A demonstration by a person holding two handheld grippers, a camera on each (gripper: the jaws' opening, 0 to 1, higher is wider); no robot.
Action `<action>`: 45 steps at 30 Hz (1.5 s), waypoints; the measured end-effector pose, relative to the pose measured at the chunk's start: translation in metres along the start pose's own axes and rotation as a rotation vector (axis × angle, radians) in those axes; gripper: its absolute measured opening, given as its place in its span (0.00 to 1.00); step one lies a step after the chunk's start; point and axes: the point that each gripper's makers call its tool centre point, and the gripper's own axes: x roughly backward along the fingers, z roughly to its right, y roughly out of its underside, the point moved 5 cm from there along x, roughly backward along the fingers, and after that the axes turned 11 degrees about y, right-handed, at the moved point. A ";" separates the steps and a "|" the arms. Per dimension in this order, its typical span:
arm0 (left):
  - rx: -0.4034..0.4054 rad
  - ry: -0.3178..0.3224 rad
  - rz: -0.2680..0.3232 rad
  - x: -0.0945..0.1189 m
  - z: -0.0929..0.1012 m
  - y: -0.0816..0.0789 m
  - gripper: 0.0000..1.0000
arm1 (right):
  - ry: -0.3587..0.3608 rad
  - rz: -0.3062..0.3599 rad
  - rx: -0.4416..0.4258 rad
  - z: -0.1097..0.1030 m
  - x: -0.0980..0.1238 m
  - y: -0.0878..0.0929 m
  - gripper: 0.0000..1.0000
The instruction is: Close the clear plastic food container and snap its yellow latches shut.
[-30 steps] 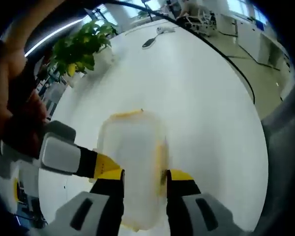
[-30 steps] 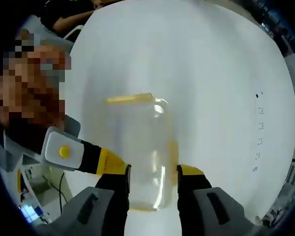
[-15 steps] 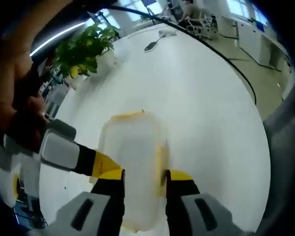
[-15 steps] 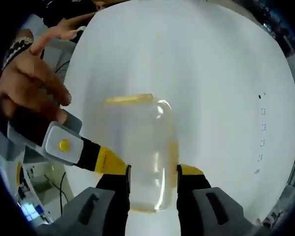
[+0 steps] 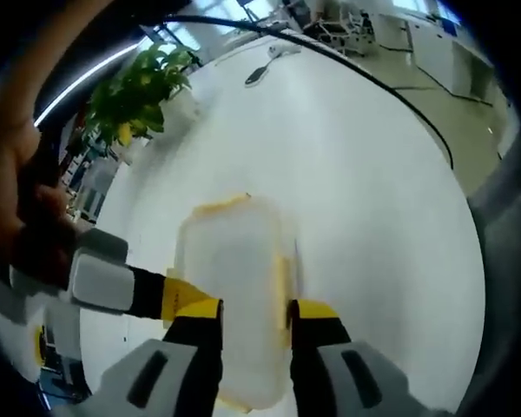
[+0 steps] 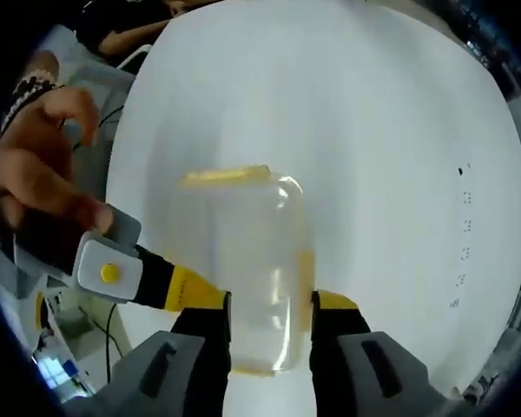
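Both grippers pinch the clear box. The left gripper (image 5: 253,311) squeezes its long sides, and so does the right gripper (image 6: 270,302). The box (image 6: 247,261) lies on the white table (image 6: 373,130), stretching straight away from the fingers.

Round white table (image 5: 373,200) with clear container (image 5: 234,287), potted plant (image 5: 139,87) and dark spoon-like object (image 5: 259,74)

The container (image 5: 236,295) is set on the table (image 5: 356,174) between the left gripper's (image 5: 253,323) jaws, with a plant (image 5: 139,82) far ahead to the left.
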 end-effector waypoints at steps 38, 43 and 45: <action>-0.133 -0.096 -0.027 -0.004 0.011 0.002 0.26 | -0.010 0.189 -0.018 -0.003 -0.003 0.005 0.29; -0.157 -0.123 -0.038 -0.005 0.013 0.002 0.25 | -0.010 0.182 -0.002 -0.001 -0.003 0.004 0.30; -0.144 -0.116 -0.025 -0.004 0.012 0.003 0.26 | -0.024 0.176 0.001 -0.001 -0.005 0.004 0.32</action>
